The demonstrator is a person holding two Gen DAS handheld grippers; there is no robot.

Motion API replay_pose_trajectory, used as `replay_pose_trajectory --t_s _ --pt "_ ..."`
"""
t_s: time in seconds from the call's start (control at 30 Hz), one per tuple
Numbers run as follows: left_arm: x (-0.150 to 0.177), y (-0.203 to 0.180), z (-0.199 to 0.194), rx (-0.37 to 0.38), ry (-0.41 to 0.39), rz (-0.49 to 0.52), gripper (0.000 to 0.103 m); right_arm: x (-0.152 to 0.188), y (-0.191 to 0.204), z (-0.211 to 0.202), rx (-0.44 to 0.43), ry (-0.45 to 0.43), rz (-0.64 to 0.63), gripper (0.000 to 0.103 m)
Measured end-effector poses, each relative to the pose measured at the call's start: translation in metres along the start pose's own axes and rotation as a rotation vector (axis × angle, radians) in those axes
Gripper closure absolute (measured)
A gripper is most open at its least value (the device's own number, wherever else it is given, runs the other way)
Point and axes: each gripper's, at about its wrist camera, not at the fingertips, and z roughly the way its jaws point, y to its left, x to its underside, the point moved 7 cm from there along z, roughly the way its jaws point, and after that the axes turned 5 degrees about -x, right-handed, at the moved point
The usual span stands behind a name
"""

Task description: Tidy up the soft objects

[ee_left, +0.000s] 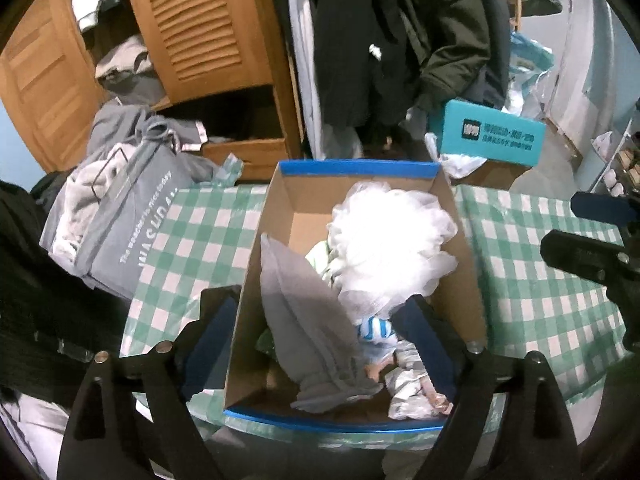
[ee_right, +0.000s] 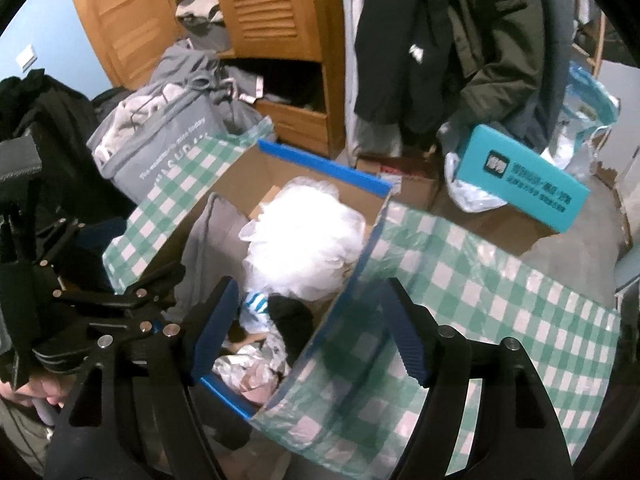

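Your worktop (ee_left: 532, 280), under a green-and-white checked cloth, has bare room to the right of the cardboard box (ee_left: 466, 264), while on its left a grey tote bag (ee_left: 120, 232) stuffed with clothes crowds the edge. Behind it stand a wooden wardrobe (ee_left: 208, 28) and hanging dark coats (ee_left: 400, 40), with a teal box (ee_left: 490, 138) on the clutter below. The cardboard box, rimmed in blue tape, sits at the worktop's near edge. Your left gripper (ee_left: 320, 336) tilts steeply down over it, jaws spread wide, one finger outside the left wall and the other inside, gripping nothing. Your right gripper (ee_right: 310, 332) leans down likewise, jaws spread across the box's right wall, empty too. Inside, a white mesh puff (ee_left: 384, 236) fills the far half, a grey cloth (ee_left: 304, 320) drapes along the left, and a blue-striped item (ee_left: 374, 328), a black item (ee_right: 290, 314) and crumpled pale pieces (ee_left: 408, 396) lie near the front.
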Motion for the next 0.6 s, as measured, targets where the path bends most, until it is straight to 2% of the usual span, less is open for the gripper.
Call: replay_pose_trajectory --t_s 0.23,0.3,0.6 --pt "-0.009 -0.014 -0.02 0.007 -0.059 0.026 0.007 -0.001 -0.014 -0.03 0.015 -0.063 0.017 0.029" --pt "-0.012 -0.018 -0.027 -0.001 -0.084 0.035 0.001 0.0 -0.018 -0.037 0.025 -0.08 0.026 0.029" --pt "-0.023 -0.034 -0.045 0.027 -0.134 0.036 0.001 0.007 -0.038 -0.061 0.071 -0.127 0.038 0.028"
